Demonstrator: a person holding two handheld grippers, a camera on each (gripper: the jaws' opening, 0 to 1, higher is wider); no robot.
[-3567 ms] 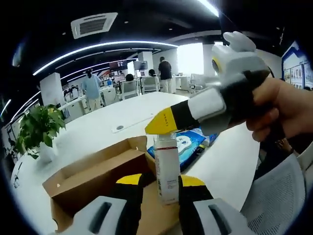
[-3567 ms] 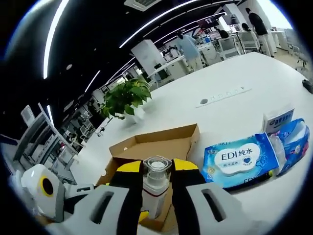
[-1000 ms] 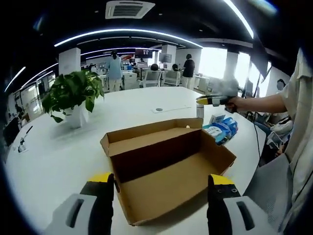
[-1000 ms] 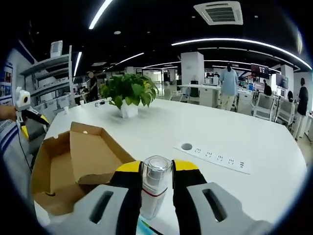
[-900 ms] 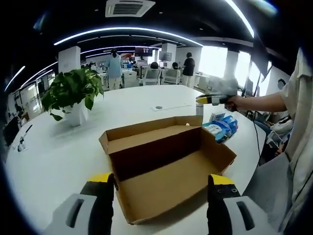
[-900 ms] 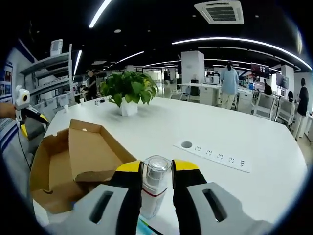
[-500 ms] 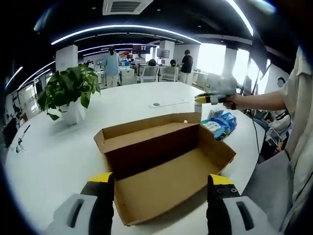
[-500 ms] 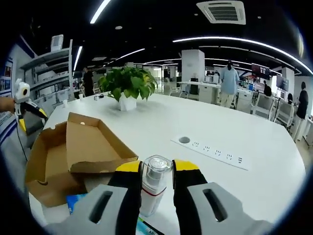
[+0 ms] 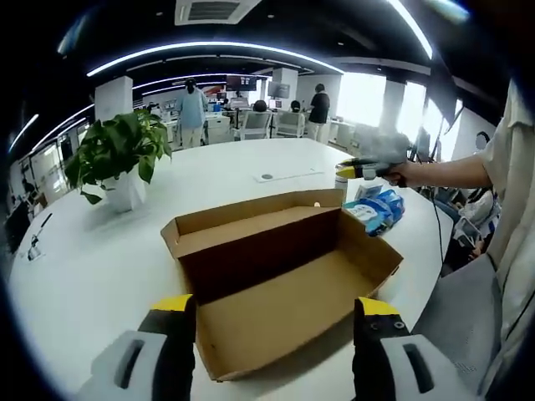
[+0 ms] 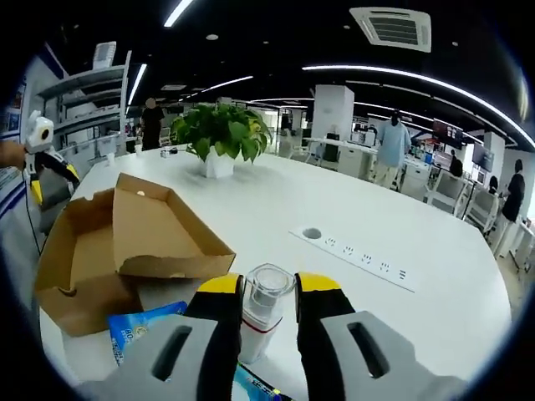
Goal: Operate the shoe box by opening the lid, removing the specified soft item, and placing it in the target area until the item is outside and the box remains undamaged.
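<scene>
One cardboard shoe box (image 9: 284, 267), lid open, sits on the white worktop (image 9: 100, 251). Left claw (image 9: 272, 313) spread wide before the box. Right claw (image 10: 267, 292) clamps a clear-capped bottle (image 10: 263, 313) beside blue wipes packs (image 10: 138, 330).

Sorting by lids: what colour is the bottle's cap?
Clear cap on the bottle, best in the right gripper view.
</scene>
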